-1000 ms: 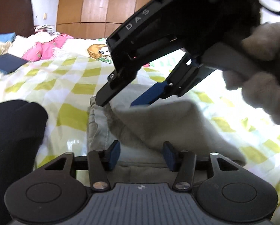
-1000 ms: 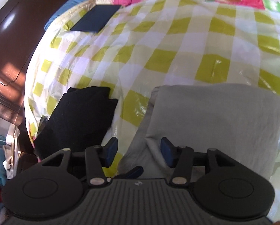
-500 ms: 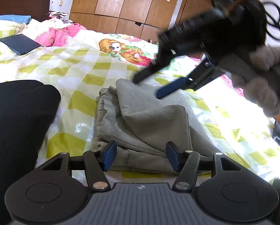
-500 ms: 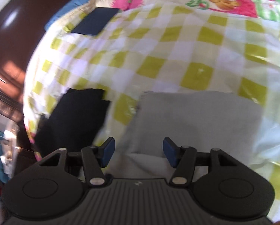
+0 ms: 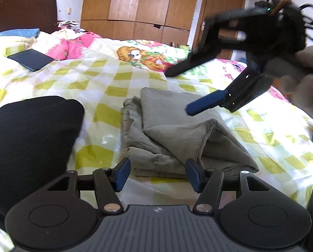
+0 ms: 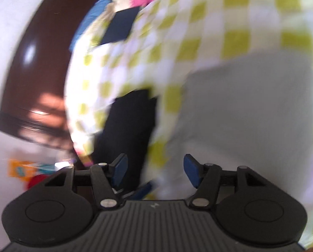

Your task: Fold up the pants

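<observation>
The grey-green pants (image 5: pixel 173 134) lie folded in a thick stack on the yellow-checked bedspread (image 5: pixel 89 77). They also show as a blurred grey patch in the right wrist view (image 6: pixel 246 109). My left gripper (image 5: pixel 157 174) is open and empty, just short of the stack's near edge. My right gripper (image 6: pixel 155 171) is open and empty, and it hangs in the air above and to the right of the pants in the left wrist view (image 5: pixel 178 91).
A folded black garment (image 5: pixel 28 138) lies left of the pants, also in the right wrist view (image 6: pixel 129 126). A dark blue folded item (image 5: pixel 30 59) sits far left on the bed. Pink bedding (image 5: pixel 72 46) and wooden wardrobes (image 5: pixel 144 8) are behind.
Both grippers have drawn back from the folded pants. The right gripper rose up and to the right, and its view now swings fast and blurs. The pants stay put.
</observation>
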